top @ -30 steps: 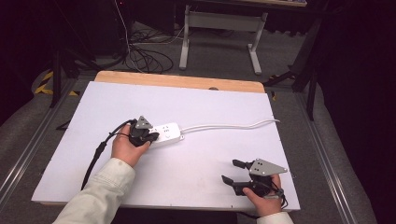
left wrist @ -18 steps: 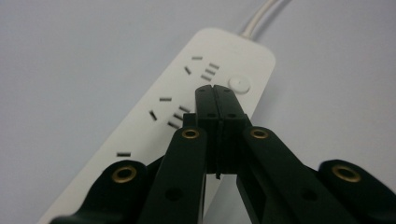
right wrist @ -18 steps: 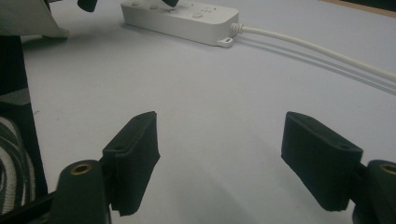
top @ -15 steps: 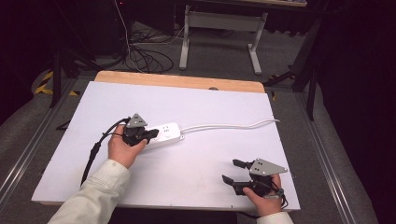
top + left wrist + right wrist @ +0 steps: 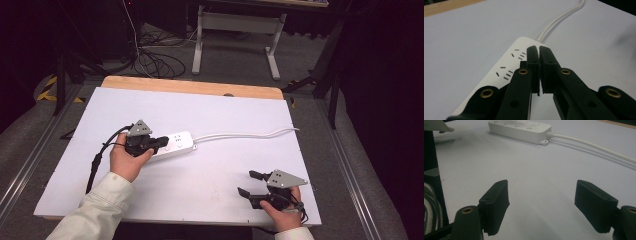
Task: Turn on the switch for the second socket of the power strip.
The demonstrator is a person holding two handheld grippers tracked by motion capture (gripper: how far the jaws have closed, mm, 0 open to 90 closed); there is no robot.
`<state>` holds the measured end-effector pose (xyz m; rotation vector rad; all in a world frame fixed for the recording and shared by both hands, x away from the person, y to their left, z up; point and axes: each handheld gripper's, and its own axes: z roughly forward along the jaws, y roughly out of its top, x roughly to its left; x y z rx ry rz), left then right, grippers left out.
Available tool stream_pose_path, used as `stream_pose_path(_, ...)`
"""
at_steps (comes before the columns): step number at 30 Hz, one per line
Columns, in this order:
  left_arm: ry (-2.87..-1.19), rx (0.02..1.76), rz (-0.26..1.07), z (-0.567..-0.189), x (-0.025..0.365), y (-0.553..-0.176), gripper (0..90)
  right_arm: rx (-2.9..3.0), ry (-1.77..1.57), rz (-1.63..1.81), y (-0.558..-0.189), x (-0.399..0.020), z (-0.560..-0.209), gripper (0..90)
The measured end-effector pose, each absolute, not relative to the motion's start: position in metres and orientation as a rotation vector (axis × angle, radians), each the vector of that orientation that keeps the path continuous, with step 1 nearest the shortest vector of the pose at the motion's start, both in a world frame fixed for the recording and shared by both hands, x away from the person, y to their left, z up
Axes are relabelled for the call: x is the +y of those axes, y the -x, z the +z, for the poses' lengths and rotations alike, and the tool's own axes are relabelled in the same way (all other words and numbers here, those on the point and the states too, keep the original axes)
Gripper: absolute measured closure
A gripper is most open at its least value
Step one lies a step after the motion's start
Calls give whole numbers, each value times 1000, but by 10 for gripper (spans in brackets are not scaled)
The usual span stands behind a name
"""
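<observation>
Over the power strip (image 5: 172, 145), left tongs (image 5: 161, 142) clenched empty; right tongs (image 5: 248, 184) released.

In the high view, the left claw (image 5: 161, 142) sits left of centre, held in the left hand (image 5: 126, 159), whose pale-sleeved forearm enters from the lower left. Its jaws have just parted by a sliver and stand almost together, nothing between them. At lower right, the right hand (image 5: 281, 212) holds the right claw (image 5: 248, 183), jaws wide apart and empty.
</observation>
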<state>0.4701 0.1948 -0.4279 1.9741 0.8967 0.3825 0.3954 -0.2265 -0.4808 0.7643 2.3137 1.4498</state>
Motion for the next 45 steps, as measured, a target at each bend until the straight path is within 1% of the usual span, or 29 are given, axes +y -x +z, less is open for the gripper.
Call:
stream_pose_path(2, -1975, 886, 394, -425, 195, -468, 857, 2314, -767, 1453, -395, -226, -481, 280)
stream_pose_path(4, -1956, 886, 381, -424, 194, -466, 820, 2313, -765, 1450, -395, -226, -481, 280)
stream_pose_path(5, -1955, 882, 386, -423, 194, -465, 772, 2312, -764, 1450, -395, -227, -481, 281)
stream_pose_path(7, -1947, 896, 395, -422, 193, -463, 575, 2309, -766, 1455, -395, -227, -481, 280)
stream_pose_path(8, -1943, 893, 398, -422, 193, -461, 513, 2309, -767, 1456, -395, -227, -481, 280)
stream_pose_path(10, -1933, 878, 412, -419, 194, -458, 453, 2311, -767, 1455, -395, -227, -481, 280)
stream_pose_path(12, -1917, 865, 419, -416, 195, -454, 372, 2312, -765, 1454, -395, -227, -481, 280)
stream_pose_path(16, -1907, 836, 420, -410, 199, -445, 291, 2309, -765, 1454, -395, -227, -480, 278)
stream_pose_path(21, -1916, 813, 436, -405, 204, -434, 215, 2311, -766, 1455, -395, -226, -481, 277)
stream_pose_path(24, -1911, 797, 446, -402, 207, -428, 193, 2310, -766, 1456, -395, -226, -480, 277)
stream_pose_path(33, -1882, 788, 431, -403, 220, -409, 168, 2309, -764, 1455, -394, -226, -480, 275)
stream_pose_path(34, -1880, 795, 416, -404, 222, -407, 161, 2309, -764, 1456, -394, -226, -480, 275)
stream_pose_path(38, -1892, 770, 433, -410, 233, -403, 115, 2309, -761, 1457, -394, -226, -480, 273)
stream_pose_path(45, -1856, 763, 437, -424, 254, -395, 116, 2309, -761, 1456, -394, -226, -480, 272)
